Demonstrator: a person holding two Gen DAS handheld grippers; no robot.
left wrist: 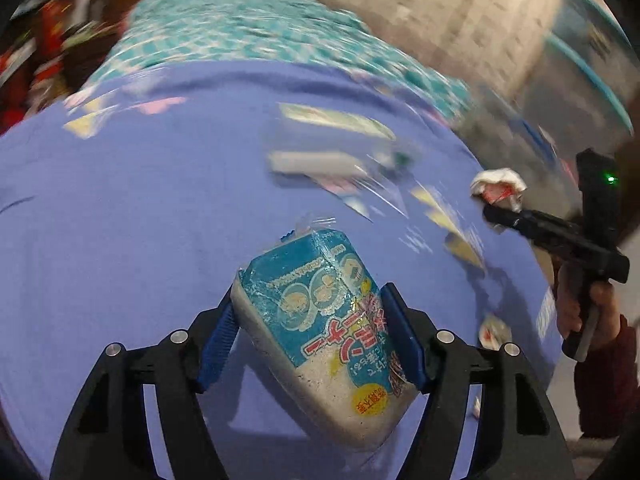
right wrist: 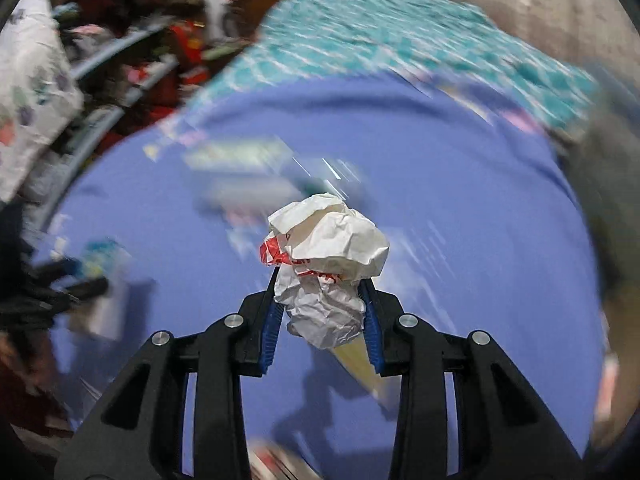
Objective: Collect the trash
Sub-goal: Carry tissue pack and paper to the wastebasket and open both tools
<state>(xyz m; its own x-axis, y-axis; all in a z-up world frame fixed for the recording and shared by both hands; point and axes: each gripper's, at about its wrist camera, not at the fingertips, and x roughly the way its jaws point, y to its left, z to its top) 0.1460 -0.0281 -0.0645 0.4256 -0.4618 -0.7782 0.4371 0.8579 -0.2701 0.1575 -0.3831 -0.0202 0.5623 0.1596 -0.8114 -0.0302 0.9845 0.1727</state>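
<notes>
Holding trash in both grippers above a blue sheet [left wrist: 120, 200]; no bin visible in either view, so direction of the coming drop-off impossible to tell.

- Left gripper [left wrist: 308, 336]: jaws clenched on a blue-and-white packet [left wrist: 320, 320]. Packet squeezed across its width between the blue pads [left wrist: 218, 344], long axis slanted, printed blue end pointing away from the camera and up to the left, pale end with a yellow sticker hanging back toward the gripper body. Lifted clear of the sheet, judging by the shadow beneath.
- Right gripper [right wrist: 320, 304]: jaws closed roughly halfway on a crumpled paper ball [right wrist: 328, 264], white with red print. Bulk of the ball bulging above and forward of the fingertips, lower part pinched between them. Seen from the left wrist camera as well, out to the right, well apart from the packet.
- Remaining litter: blurred wrappers [left wrist: 336, 144] farther up the sheet, ahead of both grippers; a pale yellow scrap [right wrist: 356, 360] just under the right gripper. Detail lost to motion blur.
- Background: teal patterned cloth [left wrist: 240, 32] beyond the sheet.
- Judgement: both grippers full, so release into a container needed before any further pickup; neither hand evidently nearer to one.
</notes>
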